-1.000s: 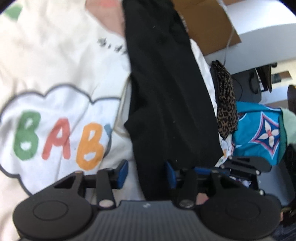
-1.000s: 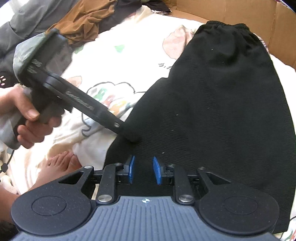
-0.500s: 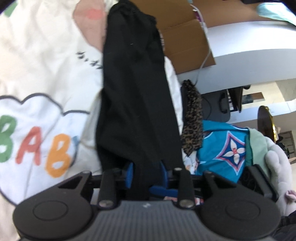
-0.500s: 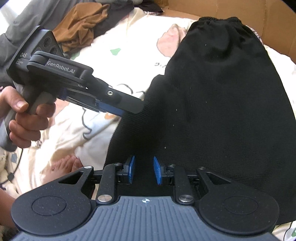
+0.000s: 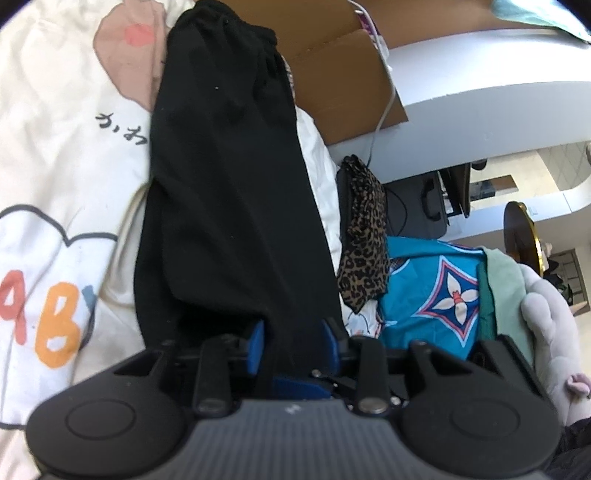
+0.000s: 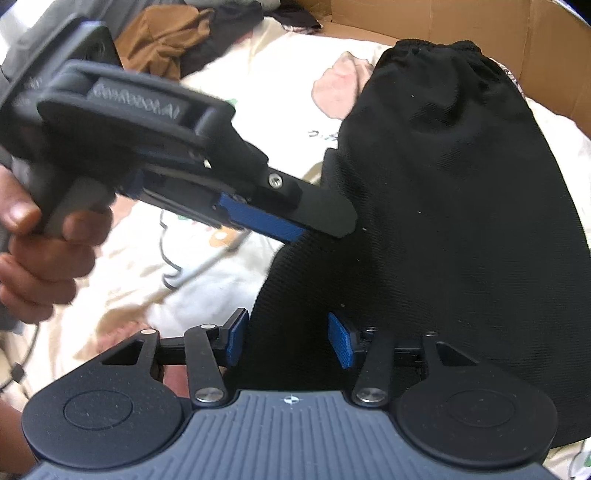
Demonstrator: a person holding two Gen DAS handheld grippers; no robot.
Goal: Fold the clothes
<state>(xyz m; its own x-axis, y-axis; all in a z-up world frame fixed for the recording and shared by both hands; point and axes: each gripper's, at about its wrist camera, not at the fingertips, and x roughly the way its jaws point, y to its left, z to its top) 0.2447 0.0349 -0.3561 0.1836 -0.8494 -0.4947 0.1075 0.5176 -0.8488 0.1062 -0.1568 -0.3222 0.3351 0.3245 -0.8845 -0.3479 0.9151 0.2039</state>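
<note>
Your left claw (image 5: 293, 341) has the near edge of the black garment (image 5: 229, 192) bunched btwn its pads but is easing apart. Right claw (image 6: 290, 339) is apart, opening, fabric btwn jaws but no pinch. Garment lies along the bed's right edge on the printed sheet (image 5: 55, 122), waistband twd the cardboard (image 6: 443, 22). Risk: hem slips out mid-lift, fold goes crooked. Free room left on the sheet; clutter w/ leopard cloth (image 5: 364, 236) off the right edge.

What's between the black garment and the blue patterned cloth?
In the left wrist view, a strip of white sheet and a leopard-print cloth lie between the black garment and the blue cloth.
</note>
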